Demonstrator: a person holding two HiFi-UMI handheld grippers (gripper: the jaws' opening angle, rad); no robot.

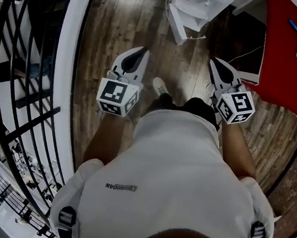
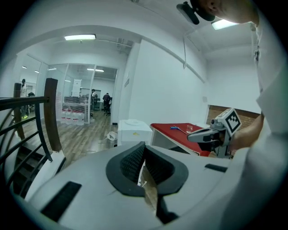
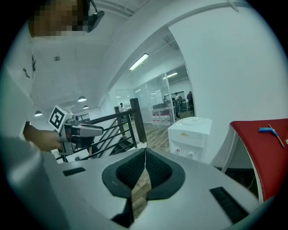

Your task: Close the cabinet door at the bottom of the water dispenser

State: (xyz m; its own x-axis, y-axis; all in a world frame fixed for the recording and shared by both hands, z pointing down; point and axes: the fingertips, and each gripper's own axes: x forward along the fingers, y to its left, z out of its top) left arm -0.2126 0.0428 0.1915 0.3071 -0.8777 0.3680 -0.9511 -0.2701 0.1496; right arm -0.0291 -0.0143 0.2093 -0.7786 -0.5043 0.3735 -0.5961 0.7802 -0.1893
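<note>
A white water dispenser (image 1: 199, 0) stands on the wood floor ahead of me, and its bottom cabinet door (image 1: 177, 25) hangs open toward me. It also shows as a white box in the left gripper view (image 2: 133, 131) and the right gripper view (image 3: 191, 134), where the low door is hidden behind the gripper bodies. My left gripper (image 1: 143, 51) and right gripper (image 1: 213, 61) are held side by side at waist height, pointing at the dispenser and well short of it. Both are shut with nothing between the pads (image 2: 134, 161) (image 3: 155, 167).
A black stair railing (image 1: 31, 77) with a white curb runs along my left. A red table (image 1: 292, 52) with small items stands to the right of the dispenser. A white cable (image 1: 245, 54) trails on the floor. My shoe (image 1: 162, 86) is between the grippers.
</note>
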